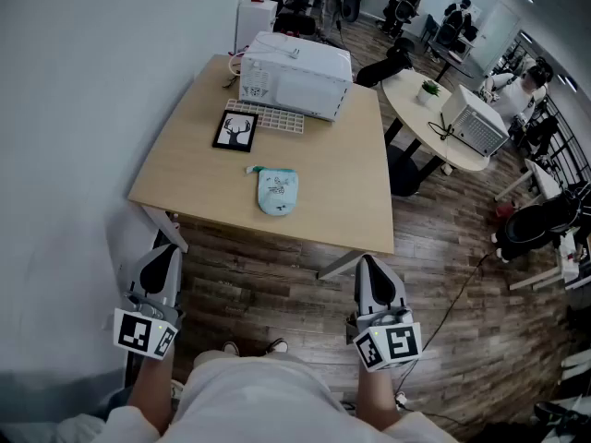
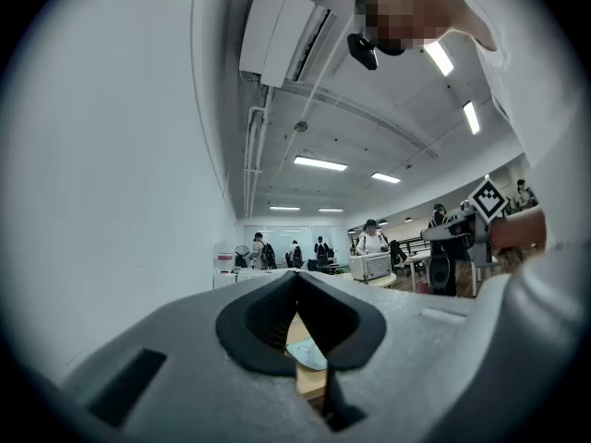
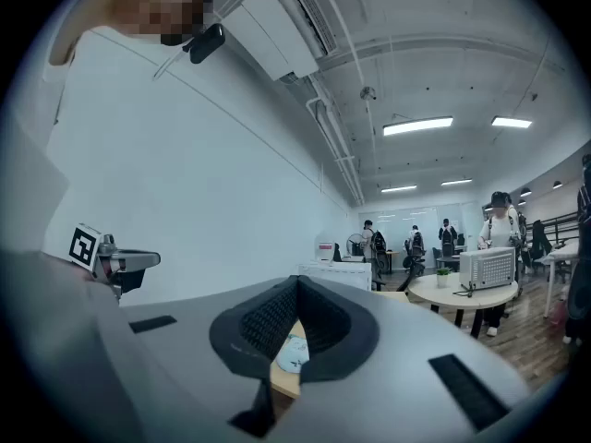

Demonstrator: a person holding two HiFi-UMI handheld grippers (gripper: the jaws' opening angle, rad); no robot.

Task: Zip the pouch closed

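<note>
A small light-blue pouch [image 1: 276, 191] lies near the front of the wooden table [image 1: 194, 178]. It also shows through the jaw gap as a pale pouch [image 2: 309, 355] in the left gripper view, and as a pouch [image 3: 292, 356] in the right gripper view. My left gripper [image 1: 162, 264] is held low in front of the table's left corner, shut and empty. My right gripper [image 1: 375, 284] hangs below the table's right front edge, also shut with nothing in it. Both are well short of the pouch.
A white microwave [image 1: 295, 72] stands at the table's far end, with a white keyboard-like board [image 1: 268, 116] and a black framed deer picture [image 1: 236, 130] before it. A white wall runs along the left. A round table [image 1: 434, 123] with a white appliance stands at right.
</note>
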